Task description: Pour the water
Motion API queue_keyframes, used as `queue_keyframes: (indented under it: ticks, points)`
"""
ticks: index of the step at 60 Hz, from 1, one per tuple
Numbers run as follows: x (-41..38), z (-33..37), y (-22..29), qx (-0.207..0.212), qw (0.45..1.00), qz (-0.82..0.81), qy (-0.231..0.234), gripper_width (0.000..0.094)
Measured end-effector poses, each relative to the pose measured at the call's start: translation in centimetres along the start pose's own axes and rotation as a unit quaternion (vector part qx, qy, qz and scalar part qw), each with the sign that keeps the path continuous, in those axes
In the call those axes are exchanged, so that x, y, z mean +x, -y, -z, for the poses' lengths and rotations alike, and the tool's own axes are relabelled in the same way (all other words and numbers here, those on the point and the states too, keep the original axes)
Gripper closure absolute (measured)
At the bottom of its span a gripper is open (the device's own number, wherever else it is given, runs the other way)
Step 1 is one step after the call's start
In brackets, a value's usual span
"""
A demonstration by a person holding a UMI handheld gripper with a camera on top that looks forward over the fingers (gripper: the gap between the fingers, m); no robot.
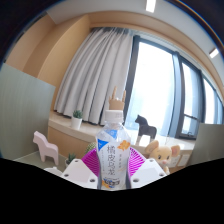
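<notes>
Gripper (112,172) clamped on water bottle (112,150)

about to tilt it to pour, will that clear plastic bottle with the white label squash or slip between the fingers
The clear plastic bottle with the white label stands tall and narrow between the gripper fingers, so it would probably tip easily if nudged. Its thin see-through wall may dent under a firm squeeze. The smooth label could slide against the magenta pads, though that is uncertain.
</notes>
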State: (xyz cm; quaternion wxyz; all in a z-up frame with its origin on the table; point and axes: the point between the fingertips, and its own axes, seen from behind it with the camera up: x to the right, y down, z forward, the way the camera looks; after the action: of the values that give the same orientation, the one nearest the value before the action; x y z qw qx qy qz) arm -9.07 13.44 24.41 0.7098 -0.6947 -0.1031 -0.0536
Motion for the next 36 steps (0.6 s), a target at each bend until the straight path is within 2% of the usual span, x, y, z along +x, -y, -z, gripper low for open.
queue_keyframes:
  ticks: [12, 24, 26, 31, 36]
  points:
    - [0.3, -0.9, -7.7, -0.045, 0.997, -0.067, 0.006, 0.0617]
    - [-0.2, -1.3, -13.2, -0.085, 0.992, -0.095, 0.012, 0.0615]
    - [0.0, -1.3, -12.8, -0.072, 0.993, -0.095, 0.011, 0.0615]
    - [0.3, -1.0, -13.0, -0.072, 0.992, -0.102, 0.007, 0.0615]
    - [0.5, -0.9, -13.0, -0.07, 0.992, -0.106, 0.006, 0.0573]
